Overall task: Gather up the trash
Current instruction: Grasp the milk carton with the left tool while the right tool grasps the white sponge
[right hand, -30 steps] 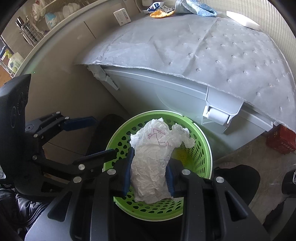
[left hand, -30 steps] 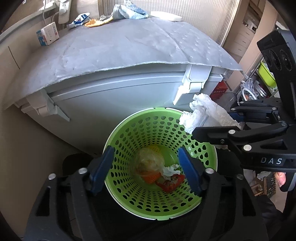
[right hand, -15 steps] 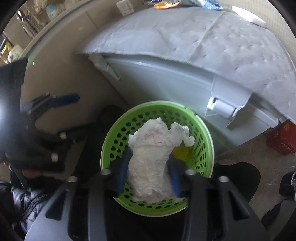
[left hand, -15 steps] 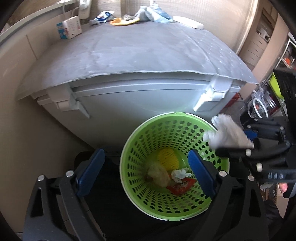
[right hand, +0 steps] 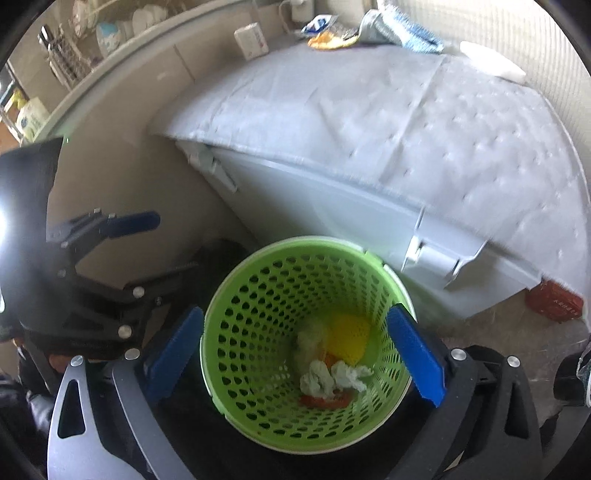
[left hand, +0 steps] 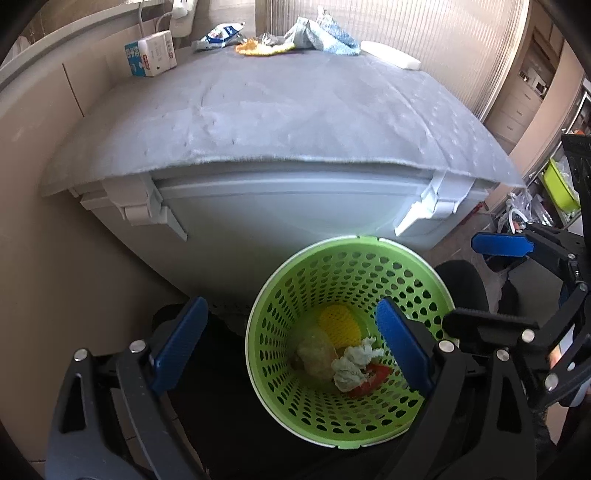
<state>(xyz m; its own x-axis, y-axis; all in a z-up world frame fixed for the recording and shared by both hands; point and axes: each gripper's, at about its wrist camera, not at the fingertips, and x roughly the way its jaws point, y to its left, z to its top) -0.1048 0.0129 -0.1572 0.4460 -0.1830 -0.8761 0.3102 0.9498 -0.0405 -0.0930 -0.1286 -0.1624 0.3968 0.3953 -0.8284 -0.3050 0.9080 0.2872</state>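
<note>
Two claws hang over a green perforated basket (left hand: 343, 288) on the floor, both pointing steeply down. Right claw (right hand: 295, 354): jaws have just been opening, now spread wide w/ blue pads either side of the basket rim, nothing between them. Left claw (left hand: 291, 350): jaws have also just been opening, now wide apart, empty; one pad sits over the basket's inside, the other off to the side over dark floor. In the left wrist view the right claw shows at the right edge, beside the basket.

Trash sits at the basket bottom: crumpled white paper wad (right hand: 336, 376) on top of a red-orange scrap (right hand: 325, 400), next to a pale crinkled plastic lump (left hand: 314, 354) and a yellow mesh-looking piece (left hand: 340, 321). Right wrist view is a bit blurred.

Behind the basket, touching or just beside it – can't tell which – stands a grey-white latched storage box (left hand: 280, 221), its lid covered by a grey mat (left hand: 280, 114). At the far end: blue cloth (left hand: 321, 35), orange-yellow scrap (left hand: 258, 47), snack wrapper (left hand: 219, 35), white block (left hand: 389, 59), small carton (left hand: 149, 59).
</note>
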